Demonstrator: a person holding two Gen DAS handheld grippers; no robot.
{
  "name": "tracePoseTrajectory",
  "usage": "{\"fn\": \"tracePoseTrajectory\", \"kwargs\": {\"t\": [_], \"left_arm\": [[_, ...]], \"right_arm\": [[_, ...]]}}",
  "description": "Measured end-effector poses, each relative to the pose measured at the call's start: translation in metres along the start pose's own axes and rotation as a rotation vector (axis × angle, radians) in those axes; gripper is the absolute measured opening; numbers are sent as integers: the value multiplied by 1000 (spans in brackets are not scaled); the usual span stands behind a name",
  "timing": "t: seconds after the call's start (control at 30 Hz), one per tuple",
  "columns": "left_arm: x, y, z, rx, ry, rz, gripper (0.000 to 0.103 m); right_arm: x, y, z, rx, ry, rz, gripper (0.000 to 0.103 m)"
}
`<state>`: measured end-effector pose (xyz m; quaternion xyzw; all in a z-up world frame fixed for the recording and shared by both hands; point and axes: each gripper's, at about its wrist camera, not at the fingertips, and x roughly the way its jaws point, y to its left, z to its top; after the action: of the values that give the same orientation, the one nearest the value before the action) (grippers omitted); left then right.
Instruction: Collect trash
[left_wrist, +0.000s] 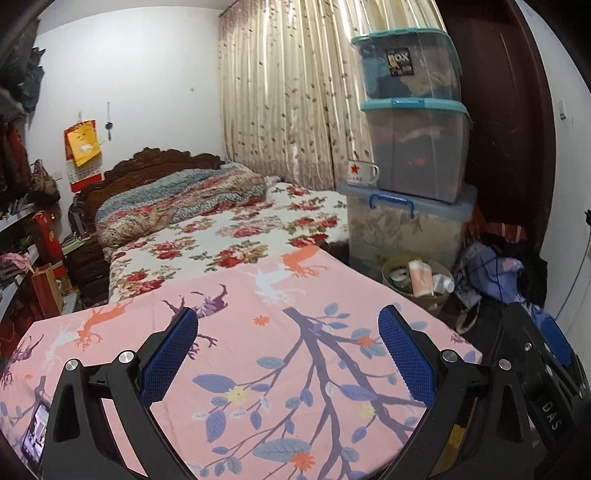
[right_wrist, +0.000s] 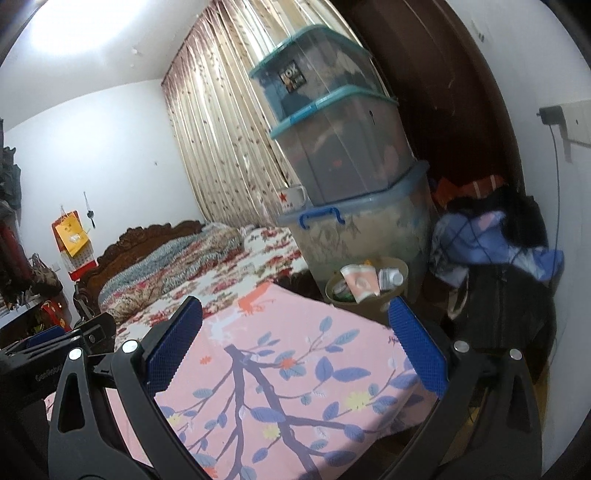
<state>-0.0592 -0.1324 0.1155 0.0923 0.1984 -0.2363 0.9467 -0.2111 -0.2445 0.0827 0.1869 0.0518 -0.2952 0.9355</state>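
Two wrist views over a table draped in a pink cloth (left_wrist: 258, 332) printed with branches and deer. Left gripper (left_wrist: 288, 350): blue-padded fingers (left_wrist: 170, 354) spread wide apart, nothing between them, held above the cloth. Right gripper (right_wrist: 295, 343): fingers (right_wrist: 417, 354) likewise spread, holding nothing. The wastebasket (left_wrist: 417, 295), a round tan bin on the floor just past the table's far right corner, holds the trash: a pink-and-white carton (left_wrist: 421, 278) standing tilted and a clear plastic bottle (right_wrist: 389, 276) beside it. The bin lies well ahead of both finger pairs, right of the left gripper's axis and just beyond the right gripper's right fingertip. Behind it stand stacked storage boxes (left_wrist: 410, 147) with an enamel mug (left_wrist: 362, 171); a floral-covered bed (left_wrist: 221, 229) lies beyond the table.
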Motion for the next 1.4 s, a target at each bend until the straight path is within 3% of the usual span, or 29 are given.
{"fn": "tracePoseTrajectory", "kwargs": {"t": [0.27, 1.4], "left_arm": [[-11, 5, -1, -24, -61, 54, 94], [-13, 1, -9, 23, -64, 72, 94]], "right_arm": [[-1, 3, -5, -5, 5, 10, 100], [1, 0, -9, 24, 27, 28, 100]]}}
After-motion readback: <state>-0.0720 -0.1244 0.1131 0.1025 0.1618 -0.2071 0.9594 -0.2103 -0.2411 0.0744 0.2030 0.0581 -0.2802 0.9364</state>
